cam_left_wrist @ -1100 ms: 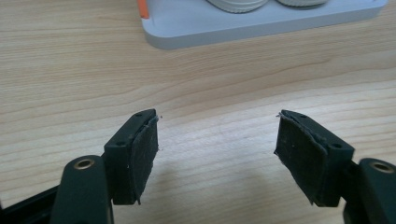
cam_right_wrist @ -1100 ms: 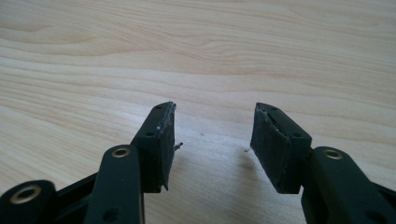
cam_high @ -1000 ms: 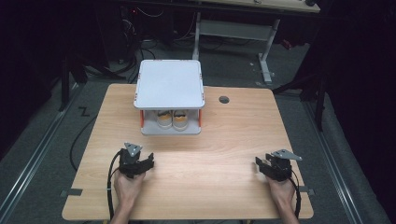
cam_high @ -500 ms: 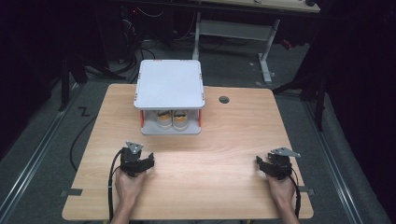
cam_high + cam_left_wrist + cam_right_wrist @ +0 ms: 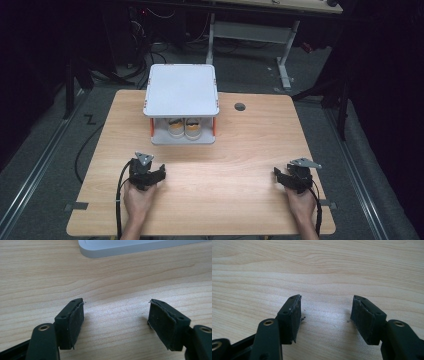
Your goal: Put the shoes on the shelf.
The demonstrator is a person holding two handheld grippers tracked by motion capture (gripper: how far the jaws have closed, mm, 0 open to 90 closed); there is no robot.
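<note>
At the lower left of the high view, your left gripper rests on the pale wooden table, jaws spread wide with nothing between them. At the lower right, your right gripper sits the same way, wide apart and empty. Farther up, centre-left, stands a small white two-tier shelf with orange corner posts; its base edge shows at the top of the left gripper view. A pair of tan shoes sits on its lower tier. No writing is legible anywhere.
</note>
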